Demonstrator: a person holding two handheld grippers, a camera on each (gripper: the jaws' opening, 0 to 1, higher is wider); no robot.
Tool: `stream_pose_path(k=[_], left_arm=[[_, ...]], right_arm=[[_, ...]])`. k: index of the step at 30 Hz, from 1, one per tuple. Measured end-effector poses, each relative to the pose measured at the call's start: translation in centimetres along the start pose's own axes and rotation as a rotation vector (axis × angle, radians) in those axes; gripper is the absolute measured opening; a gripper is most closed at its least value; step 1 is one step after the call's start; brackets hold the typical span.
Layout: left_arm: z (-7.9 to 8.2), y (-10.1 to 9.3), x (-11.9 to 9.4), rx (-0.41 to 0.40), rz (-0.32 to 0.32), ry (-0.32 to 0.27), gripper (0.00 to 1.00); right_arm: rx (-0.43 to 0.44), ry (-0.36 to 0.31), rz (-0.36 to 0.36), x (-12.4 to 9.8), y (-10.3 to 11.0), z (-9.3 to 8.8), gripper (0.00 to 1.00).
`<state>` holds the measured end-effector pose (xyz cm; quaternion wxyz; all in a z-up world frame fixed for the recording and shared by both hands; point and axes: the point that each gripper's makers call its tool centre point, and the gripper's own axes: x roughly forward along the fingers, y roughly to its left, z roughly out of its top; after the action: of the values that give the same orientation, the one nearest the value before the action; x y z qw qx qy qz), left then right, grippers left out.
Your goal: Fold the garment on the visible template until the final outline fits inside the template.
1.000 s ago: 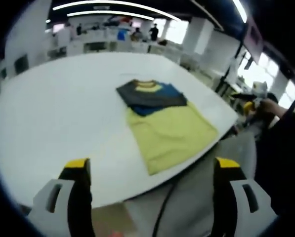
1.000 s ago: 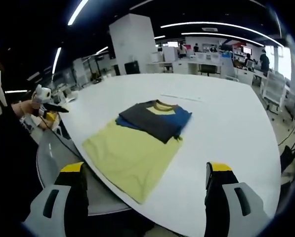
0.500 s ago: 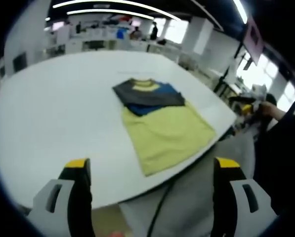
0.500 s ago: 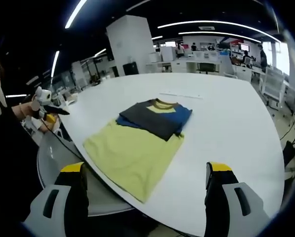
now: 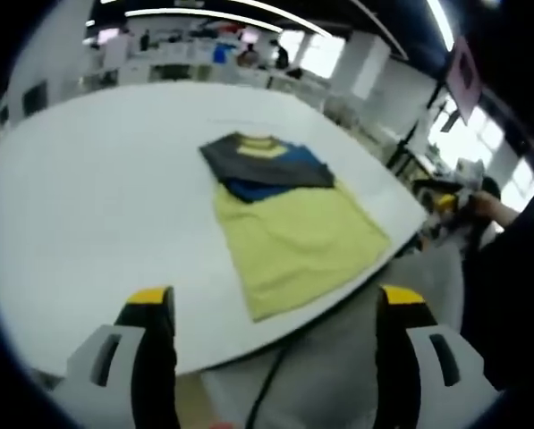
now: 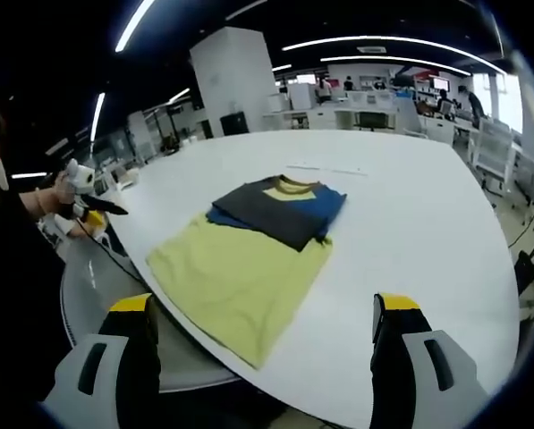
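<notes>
The partly folded garment lies flat near the white table's edge, well ahead of the left gripper and right gripper, both held clear with jaws spread wide, holding nothing.

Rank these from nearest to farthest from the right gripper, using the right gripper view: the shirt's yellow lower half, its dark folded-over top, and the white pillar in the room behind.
1. Yellow lower half: nearest, lying at the table's near edge, just beyond the right gripper.
2. Dark folded-over top: farther in, mid-table.
3. White pillar: farthest, beyond the table's far side, upper left.
</notes>
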<state>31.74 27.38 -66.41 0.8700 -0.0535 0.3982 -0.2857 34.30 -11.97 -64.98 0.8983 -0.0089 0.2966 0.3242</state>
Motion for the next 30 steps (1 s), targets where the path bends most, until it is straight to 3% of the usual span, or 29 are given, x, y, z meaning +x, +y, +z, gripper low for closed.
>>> stream_pose_path(k=[5,9,13,23,30], left_arm=[[-1.0,-0.2,1.6,0.006,-0.005,0.039,0.81],[-1.8,-0.4,3.1,0.017,-0.012,0.066,0.78],[-2.2,-0.5,3.9,0.029,-0.011,0.078,0.73],[-3.2,0.1,5.7,0.031,-0.014,0.09,0.59],[-3.8,0.7,6.8,0.063,0.002,0.105,0.49]], right_arm=[[-0.007,-0.04,0.0,0.5,0.1,0.1,0.97],[-0.003,0.001,0.03,1.1,0.7,-1.3,0.81],[0.001,0.033,0.041,1.8,1.0,-2.6,0.79],[0.092,0.113,0.05,3.2,1.3,-5.8,0.56],[0.115,0.14,0.052,3.9,1.5,-7.0,0.48]])
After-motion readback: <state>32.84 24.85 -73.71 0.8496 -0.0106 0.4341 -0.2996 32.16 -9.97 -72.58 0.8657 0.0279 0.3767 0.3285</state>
